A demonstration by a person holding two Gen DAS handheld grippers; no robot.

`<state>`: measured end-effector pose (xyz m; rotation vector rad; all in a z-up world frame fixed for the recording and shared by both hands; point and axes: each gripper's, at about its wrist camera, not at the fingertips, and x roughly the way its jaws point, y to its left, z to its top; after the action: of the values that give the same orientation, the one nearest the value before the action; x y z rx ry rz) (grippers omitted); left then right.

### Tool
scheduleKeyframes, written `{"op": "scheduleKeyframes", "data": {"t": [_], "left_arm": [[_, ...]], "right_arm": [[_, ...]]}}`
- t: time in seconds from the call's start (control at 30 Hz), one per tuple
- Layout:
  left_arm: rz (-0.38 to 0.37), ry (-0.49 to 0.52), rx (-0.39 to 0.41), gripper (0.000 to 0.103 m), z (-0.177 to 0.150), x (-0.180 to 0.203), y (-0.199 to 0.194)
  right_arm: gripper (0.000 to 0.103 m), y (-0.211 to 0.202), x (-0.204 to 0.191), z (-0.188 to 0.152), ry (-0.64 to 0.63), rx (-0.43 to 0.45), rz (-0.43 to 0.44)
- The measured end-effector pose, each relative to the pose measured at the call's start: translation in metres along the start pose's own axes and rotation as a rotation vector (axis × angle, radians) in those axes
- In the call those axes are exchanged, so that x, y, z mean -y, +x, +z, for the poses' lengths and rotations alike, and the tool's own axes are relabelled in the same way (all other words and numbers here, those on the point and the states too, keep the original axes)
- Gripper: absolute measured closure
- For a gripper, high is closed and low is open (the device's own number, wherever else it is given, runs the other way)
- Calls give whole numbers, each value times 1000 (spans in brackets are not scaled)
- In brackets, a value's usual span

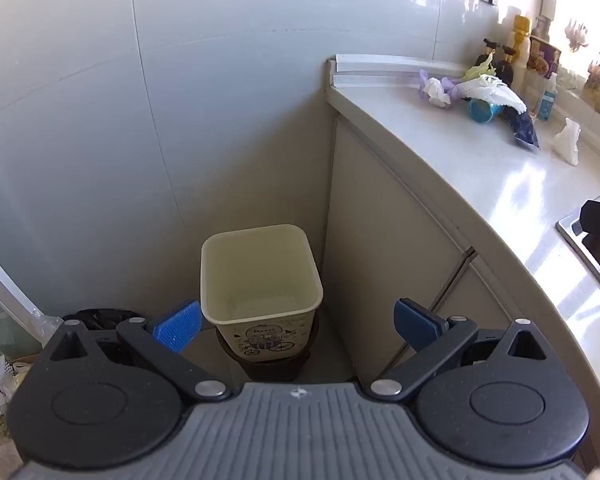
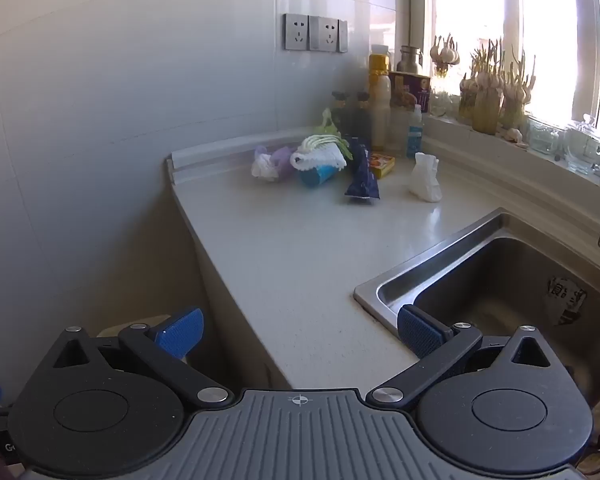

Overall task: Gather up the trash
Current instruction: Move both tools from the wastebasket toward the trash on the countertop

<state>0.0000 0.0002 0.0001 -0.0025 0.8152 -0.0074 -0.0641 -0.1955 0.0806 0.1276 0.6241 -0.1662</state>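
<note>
An empty cream trash bin (image 1: 260, 276) stands on the floor between the wall and the cabinet. Above it my left gripper (image 1: 298, 326) hangs open, nothing between its blue pads. Trash lies at the back of the counter: white foam netting (image 2: 320, 154) over a blue cup (image 2: 315, 175), a purple and white wad (image 2: 270, 164), a dark blue wrapper (image 2: 363, 178), a yellow box (image 2: 381, 164) and a crumpled white tissue (image 2: 426, 178). My right gripper (image 2: 300, 332) is open over the counter's near edge, well short of the trash. The same heap (image 1: 488, 98) shows in the left wrist view.
A steel sink (image 2: 500, 280) is sunk in the counter (image 2: 300, 248) at the right. Bottles (image 2: 380, 100) and jars of sprouting garlic (image 2: 496, 92) line the back and windowsill. Wall sockets (image 2: 316, 33) sit above. A black bag (image 1: 96, 316) and clear bags lie left of the bin.
</note>
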Motion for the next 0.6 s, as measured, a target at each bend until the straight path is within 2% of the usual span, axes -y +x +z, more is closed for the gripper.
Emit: {"op": "scheduleKeyframes", "data": {"t": [0.23,0.6], "left_arm": [[-3,-12,-22,0,3,-1,1],[-13,16,-22,0,8,7,5]], "right_arm": [[0,3,6,-1,53,-34,31],[0,12,9,-2,45,-55,15]]}}
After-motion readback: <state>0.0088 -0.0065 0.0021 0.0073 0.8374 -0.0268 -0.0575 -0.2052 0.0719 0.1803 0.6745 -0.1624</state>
